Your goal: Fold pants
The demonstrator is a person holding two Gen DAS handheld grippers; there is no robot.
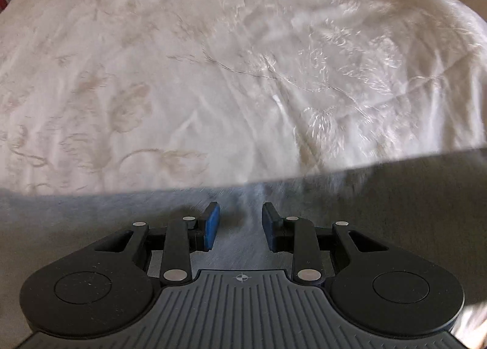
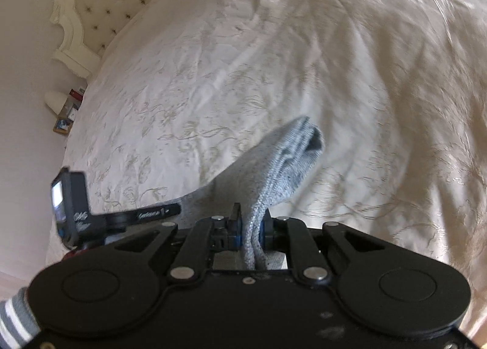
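The grey knit pants lie on the white bed, filling the lower part of the left wrist view. My left gripper is open just above them, its blue pads apart with fabric showing between. In the right wrist view my right gripper is shut on a bunched fold of the grey pants, which rises from the jaws and hangs forward over the bed. The left gripper's camera shows at the left of that view.
A white embroidered bedspread covers the bed and also fills the right wrist view. A tufted cream headboard stands at the far left. Small items sit on a bedside stand by the wall.
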